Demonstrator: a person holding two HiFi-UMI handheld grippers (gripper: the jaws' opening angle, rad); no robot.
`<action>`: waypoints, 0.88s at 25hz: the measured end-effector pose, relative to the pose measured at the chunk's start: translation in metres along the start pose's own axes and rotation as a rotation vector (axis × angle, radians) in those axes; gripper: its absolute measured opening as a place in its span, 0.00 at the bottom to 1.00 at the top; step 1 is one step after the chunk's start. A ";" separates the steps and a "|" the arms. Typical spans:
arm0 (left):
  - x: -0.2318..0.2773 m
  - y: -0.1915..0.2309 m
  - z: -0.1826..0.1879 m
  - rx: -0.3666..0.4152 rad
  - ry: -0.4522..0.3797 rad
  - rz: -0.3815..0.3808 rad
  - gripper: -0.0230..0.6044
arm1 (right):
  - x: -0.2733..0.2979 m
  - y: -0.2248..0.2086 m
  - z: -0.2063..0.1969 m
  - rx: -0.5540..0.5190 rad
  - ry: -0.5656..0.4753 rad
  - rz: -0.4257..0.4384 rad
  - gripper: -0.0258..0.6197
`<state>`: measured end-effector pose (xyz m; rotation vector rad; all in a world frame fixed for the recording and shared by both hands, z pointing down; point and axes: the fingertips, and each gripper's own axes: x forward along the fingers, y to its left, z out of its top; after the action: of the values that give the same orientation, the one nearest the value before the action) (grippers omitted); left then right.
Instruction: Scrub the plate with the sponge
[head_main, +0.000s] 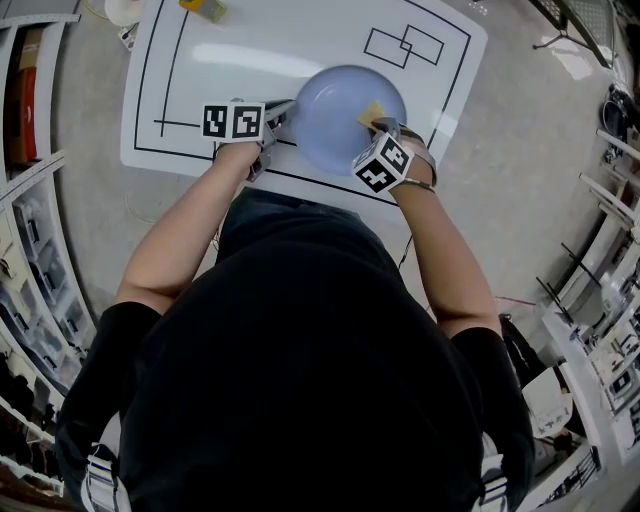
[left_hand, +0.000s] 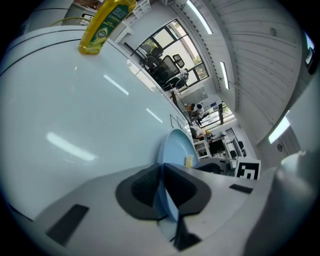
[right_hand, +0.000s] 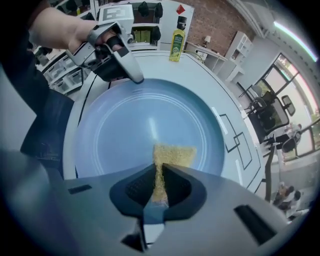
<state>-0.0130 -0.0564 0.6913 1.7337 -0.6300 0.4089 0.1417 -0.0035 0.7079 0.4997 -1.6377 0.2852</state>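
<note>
Left tongs (left_hand: 162, 190) pinching plate (head_main: 330, 125), glossy, round, pale blue; right tongs (right_hand: 159, 186) squeezing coarse yellow sponge (right_hand: 175, 155)

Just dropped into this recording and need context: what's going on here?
A person works at a white table with a gripper in each hand. The left gripper is clamped on the rim of the blue plate, steadying it. The right gripper pinches a yellow sponge and holds it on the plate's inner surface. A yellow soap bottle stands at the far end.
</note>
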 end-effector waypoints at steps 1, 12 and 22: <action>0.000 0.000 0.000 0.000 -0.003 0.001 0.09 | -0.001 0.007 -0.002 -0.004 0.005 0.010 0.09; 0.001 0.001 0.002 -0.001 -0.029 0.005 0.09 | -0.002 0.074 0.023 -0.023 -0.036 0.125 0.10; 0.001 0.001 0.002 0.008 -0.030 0.006 0.09 | 0.005 0.064 0.085 -0.024 -0.150 0.180 0.10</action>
<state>-0.0128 -0.0588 0.6918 1.7487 -0.6558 0.3906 0.0364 0.0124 0.7083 0.3632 -1.8338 0.3685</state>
